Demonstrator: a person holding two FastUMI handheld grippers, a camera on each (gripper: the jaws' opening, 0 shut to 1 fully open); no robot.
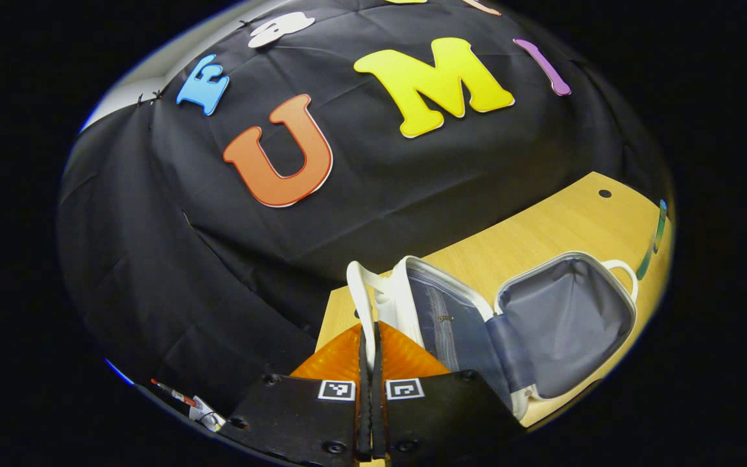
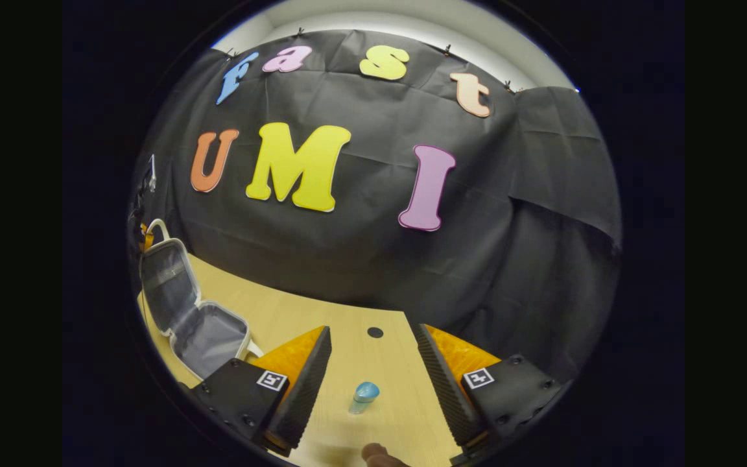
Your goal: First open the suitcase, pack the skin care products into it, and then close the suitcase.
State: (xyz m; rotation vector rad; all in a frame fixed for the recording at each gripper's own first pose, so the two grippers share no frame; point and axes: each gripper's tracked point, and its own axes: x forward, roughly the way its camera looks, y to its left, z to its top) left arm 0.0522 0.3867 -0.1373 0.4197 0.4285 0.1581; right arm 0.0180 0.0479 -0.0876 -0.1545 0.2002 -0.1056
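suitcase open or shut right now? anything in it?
Open. The suitcase lies spread on the table, both grey-lined halves showing, nothing visible inside.

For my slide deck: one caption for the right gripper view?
Open right gripper approaching blue-capped bottle on wooden table, white suitcase lying open.

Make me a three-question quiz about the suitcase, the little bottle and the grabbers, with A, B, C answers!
1. Where is the small bottle?
A. Inside the suitcase
B. On the table between the right gripper's fingers
C. On the floor

2. What colour is the bottle's cap?
A. Blue
B. Red
C. Yellow

3. How is the suitcase?
A. Zipped shut
B. Lying open
C. Standing upright, closed

Answers: B, it stands on the wooden table between the open right gripper fingers; A, its top is light blue; B, both grey-lined halves show.
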